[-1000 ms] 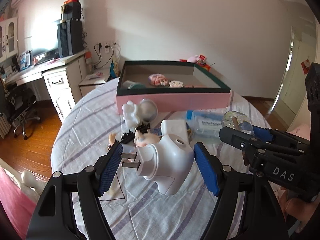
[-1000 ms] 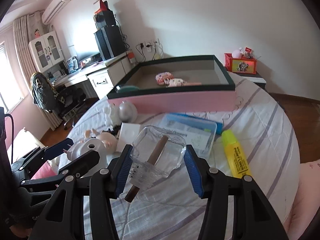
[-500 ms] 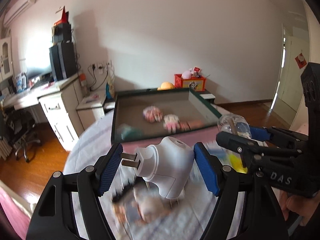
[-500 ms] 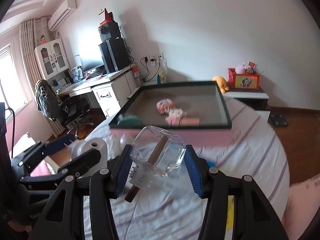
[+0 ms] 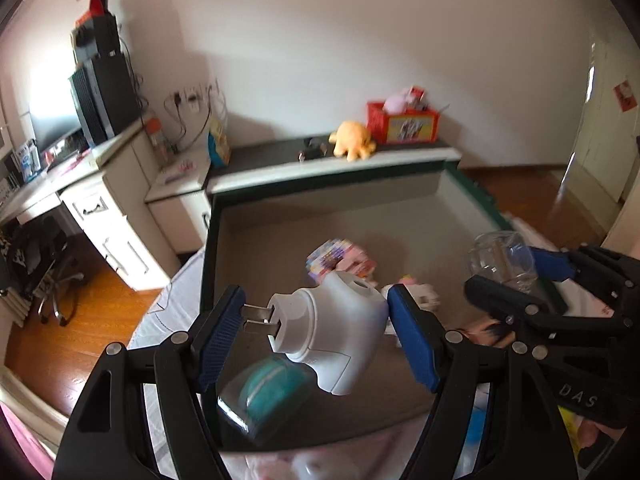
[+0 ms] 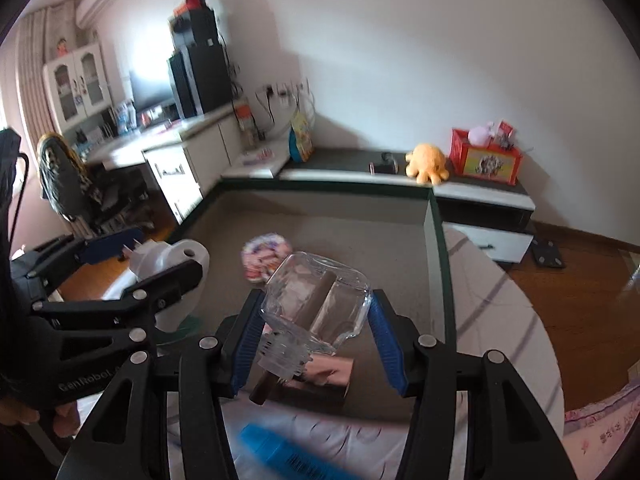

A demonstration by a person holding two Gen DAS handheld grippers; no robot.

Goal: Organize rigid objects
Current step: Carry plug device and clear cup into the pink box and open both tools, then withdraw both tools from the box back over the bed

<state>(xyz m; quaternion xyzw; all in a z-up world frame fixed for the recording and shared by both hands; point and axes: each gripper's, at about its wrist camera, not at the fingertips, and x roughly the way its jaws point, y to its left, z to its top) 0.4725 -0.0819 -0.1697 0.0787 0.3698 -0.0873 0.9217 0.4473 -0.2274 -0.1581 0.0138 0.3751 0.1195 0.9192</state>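
My left gripper [image 5: 316,334] is shut on a white plug-in device [image 5: 332,332] with two metal prongs, held above the near left of the pink box with a dark rim [image 5: 340,192]. My right gripper [image 6: 316,334] is shut on a clear glass bottle [image 6: 316,300] with a brown stick in it, held over the box's near side [image 6: 438,240]. In the box lie a teal round case [image 5: 272,396], a patterned round item [image 6: 266,256] and small pink things [image 5: 352,264]. Each gripper shows in the other's view, the left one [image 6: 132,276] and the right one [image 5: 520,280].
The box stands on a round table with a striped cloth [image 6: 500,312]. A blue package [image 6: 288,456] lies on the cloth in front of the box. Behind are a low shelf with a yellow plush toy [image 6: 426,162] and a red box [image 6: 486,158], and a white desk [image 5: 100,184].
Both grippers have moved forward and up with their loads, from over the cluttered cloth to above the box interior. Both stay shut on their loads.
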